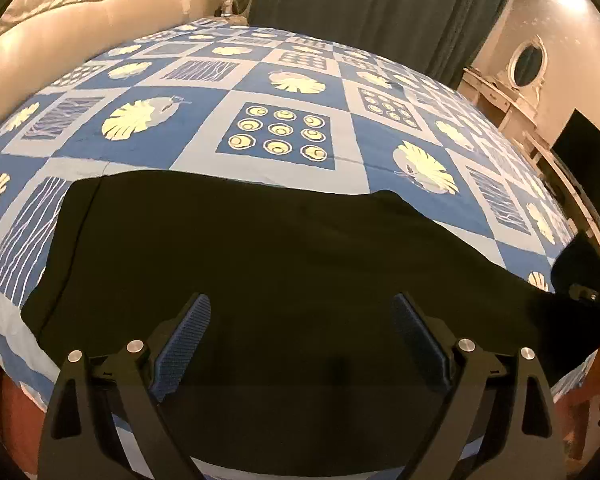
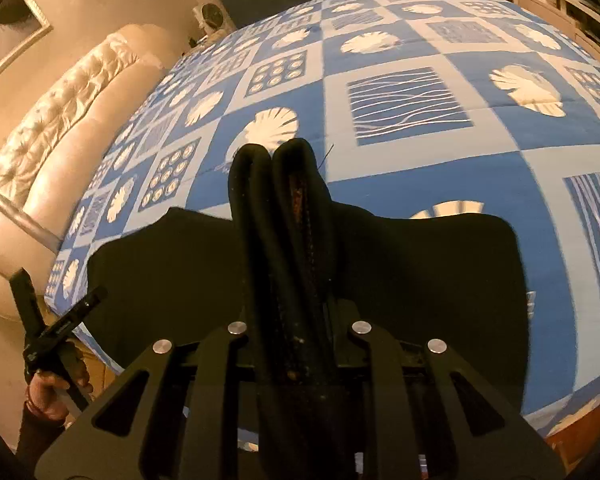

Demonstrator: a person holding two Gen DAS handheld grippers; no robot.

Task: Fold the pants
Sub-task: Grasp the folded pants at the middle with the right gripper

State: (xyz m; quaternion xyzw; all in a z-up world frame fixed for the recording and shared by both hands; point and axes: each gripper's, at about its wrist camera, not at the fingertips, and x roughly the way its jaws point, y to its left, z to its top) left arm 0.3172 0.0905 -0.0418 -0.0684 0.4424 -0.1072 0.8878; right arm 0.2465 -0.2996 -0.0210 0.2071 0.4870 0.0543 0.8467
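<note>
Black pants (image 1: 260, 248) lie spread across the near part of the bed. My left gripper (image 1: 302, 320) hovers over them, open, its blue pads (image 1: 188, 340) wide apart with nothing between them. In the right wrist view my right gripper (image 2: 294, 296) is shut on a bunched fold of the pants (image 2: 284, 200) that sticks up past its hidden fingertips. The rest of the cloth (image 2: 420, 280) hangs down onto the bed. The right gripper (image 1: 584, 292) also shows at the far right edge, lifting that end of the pants. The left gripper (image 2: 58, 286) appears low on the left, held by a hand (image 2: 56, 392).
The bed carries a blue and white patterned sheet (image 1: 284, 128) with leaf and circle squares. A padded cream headboard (image 2: 52, 140) runs along the left. Dark curtains (image 1: 380, 12) hang behind the bed; a white dresser (image 1: 512, 100) and a black screen (image 1: 588, 160) stand at right.
</note>
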